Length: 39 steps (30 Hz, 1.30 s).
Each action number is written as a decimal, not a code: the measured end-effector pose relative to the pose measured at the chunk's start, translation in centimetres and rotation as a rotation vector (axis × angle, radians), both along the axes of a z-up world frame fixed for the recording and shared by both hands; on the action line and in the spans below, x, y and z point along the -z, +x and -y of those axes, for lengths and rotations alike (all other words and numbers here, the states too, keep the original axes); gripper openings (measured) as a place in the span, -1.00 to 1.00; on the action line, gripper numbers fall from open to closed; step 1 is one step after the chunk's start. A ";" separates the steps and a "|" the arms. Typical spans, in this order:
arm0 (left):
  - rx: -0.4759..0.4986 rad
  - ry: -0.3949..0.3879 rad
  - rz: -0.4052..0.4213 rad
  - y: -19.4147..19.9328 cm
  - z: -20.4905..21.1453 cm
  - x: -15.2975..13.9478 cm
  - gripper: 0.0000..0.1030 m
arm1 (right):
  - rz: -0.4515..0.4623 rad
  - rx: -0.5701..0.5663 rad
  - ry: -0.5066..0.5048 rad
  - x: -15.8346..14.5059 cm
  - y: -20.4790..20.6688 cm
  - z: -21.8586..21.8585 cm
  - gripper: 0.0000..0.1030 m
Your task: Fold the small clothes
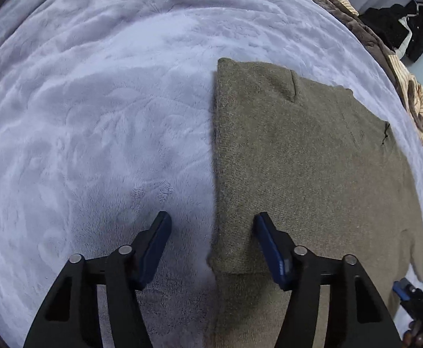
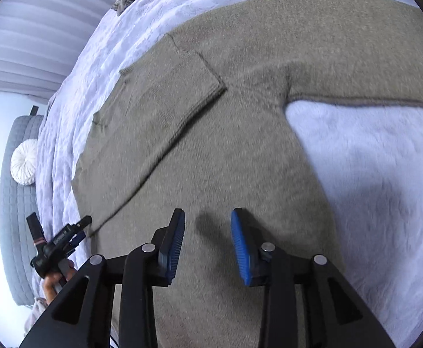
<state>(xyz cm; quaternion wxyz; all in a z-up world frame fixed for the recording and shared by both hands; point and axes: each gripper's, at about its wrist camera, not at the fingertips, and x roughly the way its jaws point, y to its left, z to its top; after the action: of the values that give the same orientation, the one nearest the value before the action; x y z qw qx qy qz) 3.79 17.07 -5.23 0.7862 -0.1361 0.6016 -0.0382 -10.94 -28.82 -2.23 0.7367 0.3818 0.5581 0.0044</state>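
Both tongs stand apart with nothing clamped between them. Left tongs (image 1: 211, 223) hang steeply over the sweater's (image 1: 298, 159) straight folded edge, one pad above the bare blanket (image 1: 95, 116) and the other above the knit, so the edge runs up between the pads; they look set to pinch that edge, though the pads do not press on it yet. Right tongs (image 2: 208, 220) hover over the middle of the sweater (image 2: 240, 145), pads apart above flat cloth, their shadow falling on the knit just ahead.

The olive sweater lies spread flat on the bed, on the pale plush blanket (image 2: 371, 159). In the right wrist view a sleeve (image 2: 165, 101) is laid across the body, its cuff edge making a diagonal crease, and a notch of blanket shows where the body ends. Laying the sleeve inward gives a narrower block to fold over, which I judge is the step in hand: one side is tucked, and the rest is still to be folded.

Each tool tilts well downward. A hand (image 2: 52, 284) grips the left tool's handle near the bed's edge in the right wrist view; that view is slightly blurred.

Other clothes (image 1: 414, 101) lie heaped along the far edge of the bed, well apart from the sweater, with a round white cushion (image 2: 24, 162) beyond the bed.
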 end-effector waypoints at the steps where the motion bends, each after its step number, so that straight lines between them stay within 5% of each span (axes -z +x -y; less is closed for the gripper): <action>1: 0.011 -0.051 -0.012 0.1 0.0 0.1 -0.54 | -0.001 0.000 0.011 0.1 -0.1 -0.2 -0.30; 2: 0.037 -0.118 -0.026 0.2 0.3 0.0 -0.84 | 0.001 0.001 0.020 0.3 0.0 -0.3 -0.30; 7: 0.139 0.019 0.038 -0.6 1.9 -0.8 -0.84 | 0.016 -0.025 0.015 -0.4 0.3 -1.9 -0.29; 11: 0.083 -0.075 0.042 -0.9 -0.3 0.1 -0.83 | 0.011 -0.051 -0.014 -0.7 0.6 -2.8 -0.29; 18: 0.156 0.114 0.087 -2.3 1.6 -2.7 -0.83 | 0.002 0.009 0.004 -0.6 -1.0 -1.4 -0.29; 24: 0.177 0.150 0.093 -3.3 5.3 -4.8 -0.82 | 0.015 0.067 0.009 -0.9 -2.3 0.7 -0.29; 25: 0.182 0.149 0.094 -3.7 6.0 -4.9 -0.38 | 0.016 0.078 0.011 -0.9 -2.5 1.0 -0.29; 26: 0.189 0.148 0.093 -3.7 7.0 -5.1 0.60 | 0.018 0.091 0.015 -0.8 -2.7 1.4 -0.27; 27: 0.184 0.159 0.102 -4.0 7.9 -5.3 0.91 | 0.021 0.104 0.021 -0.8 -2.9 1.8 -0.24; 32: 0.223 0.155 0.124 -4.8 12.8 -5.8 0.99 | 0.036 0.149 0.032 -0.9 -3.7 3.9 -0.15; 39: 0.341 0.113 -0.006 -4.8 19.1 -3.0 0.99 | 0.067 0.295 0.032 -1.0 -6.0 9.4 -0.07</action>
<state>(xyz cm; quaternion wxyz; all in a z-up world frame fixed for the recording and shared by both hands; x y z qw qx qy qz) -1.03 -2.04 -2.19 0.7731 0.0122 0.6193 -0.1364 -16.91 -38.17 -1.27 0.7414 0.4709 0.4710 -0.0824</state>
